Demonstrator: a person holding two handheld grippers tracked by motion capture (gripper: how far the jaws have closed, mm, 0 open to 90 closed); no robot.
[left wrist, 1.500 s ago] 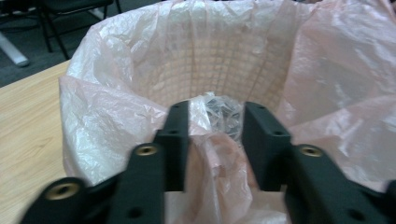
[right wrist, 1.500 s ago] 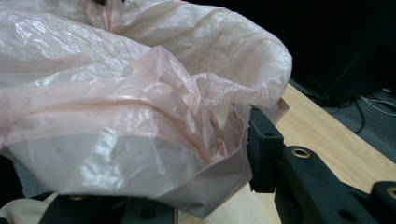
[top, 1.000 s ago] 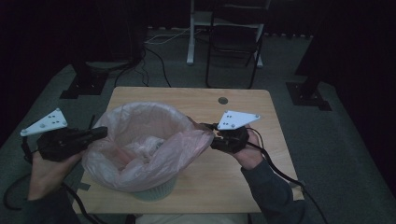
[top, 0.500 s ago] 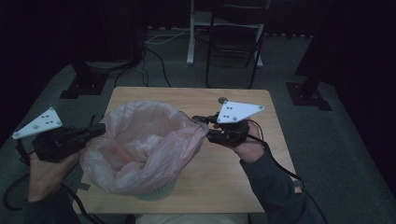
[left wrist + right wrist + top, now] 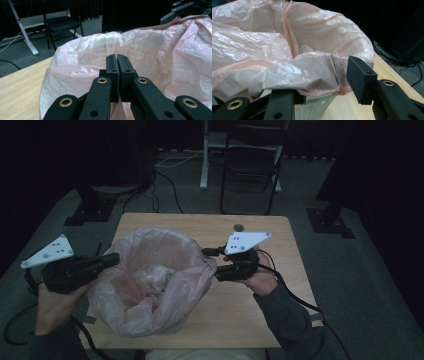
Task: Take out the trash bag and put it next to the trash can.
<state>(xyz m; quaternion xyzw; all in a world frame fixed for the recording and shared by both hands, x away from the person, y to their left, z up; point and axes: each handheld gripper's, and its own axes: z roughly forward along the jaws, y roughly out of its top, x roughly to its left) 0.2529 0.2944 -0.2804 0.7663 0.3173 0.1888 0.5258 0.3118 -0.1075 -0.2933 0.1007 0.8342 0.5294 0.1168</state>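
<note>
Left claw: clamped on the bag rim.
Right claw: just let go, jaws opening.
Tip: pull the rim down snugly over the bin.

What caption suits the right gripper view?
Open right claw beside the pink bag's folded rim, basket beneath.

Basket on table, toward its left side; bag in basket, rim draped over it. Left gripper at bag's left edge, right gripper at right edge. Chair behind table
</note>
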